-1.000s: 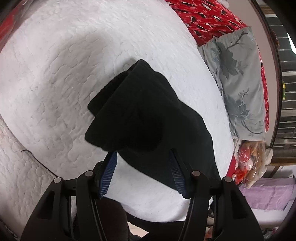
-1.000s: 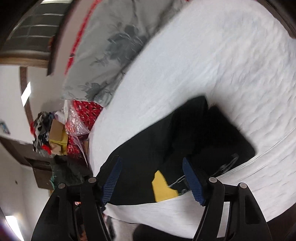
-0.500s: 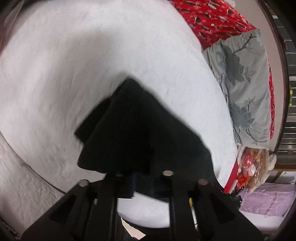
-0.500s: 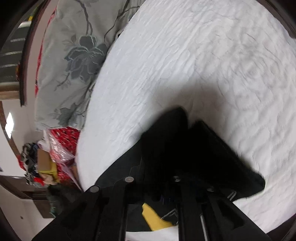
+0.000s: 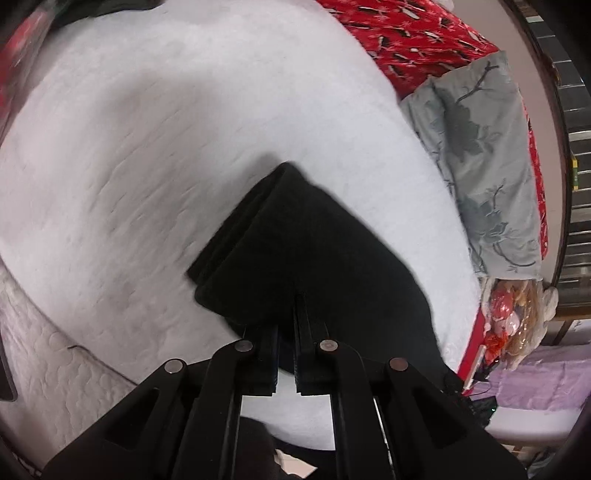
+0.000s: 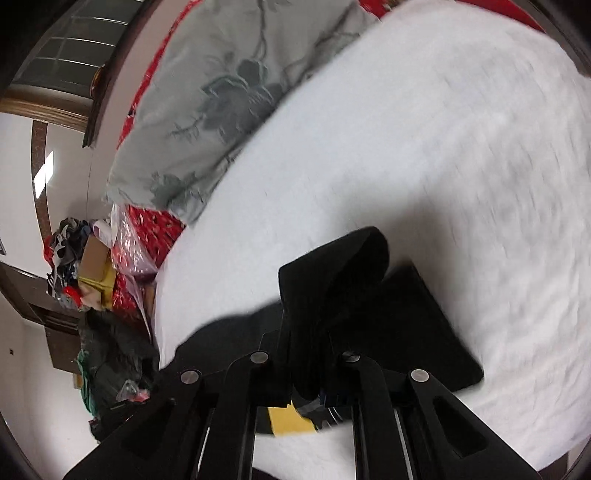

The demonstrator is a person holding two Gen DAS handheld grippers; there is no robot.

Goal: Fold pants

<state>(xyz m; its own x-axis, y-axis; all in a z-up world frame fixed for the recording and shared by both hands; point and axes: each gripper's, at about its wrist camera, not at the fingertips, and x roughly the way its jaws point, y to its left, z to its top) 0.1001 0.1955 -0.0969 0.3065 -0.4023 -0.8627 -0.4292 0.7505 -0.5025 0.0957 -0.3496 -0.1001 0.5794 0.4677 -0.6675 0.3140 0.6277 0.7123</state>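
The black pants [image 5: 314,251] lie folded in layers on the white quilted bed [image 5: 147,166]. My left gripper [image 5: 286,332] is shut on the near edge of the black cloth, its jaws nearly touching. In the right wrist view the pants [image 6: 369,306] bunch up where my right gripper [image 6: 310,354] is shut on a raised fold of them. A yellow label [image 6: 290,421] shows under the cloth near the jaws. Both pairs of fingertips are buried in the dark fabric.
A grey floral pillow [image 5: 491,177] and a red patterned blanket [image 5: 406,33] lie at the head of the bed. Plastic bags and a pile of clutter [image 6: 96,266] stand beside the bed. The bed's edge [image 5: 55,354] runs close on the left.
Both grippers went from open over the pants to shut on the cloth. The right one now holds a raised fold, and the views have shifted a little.
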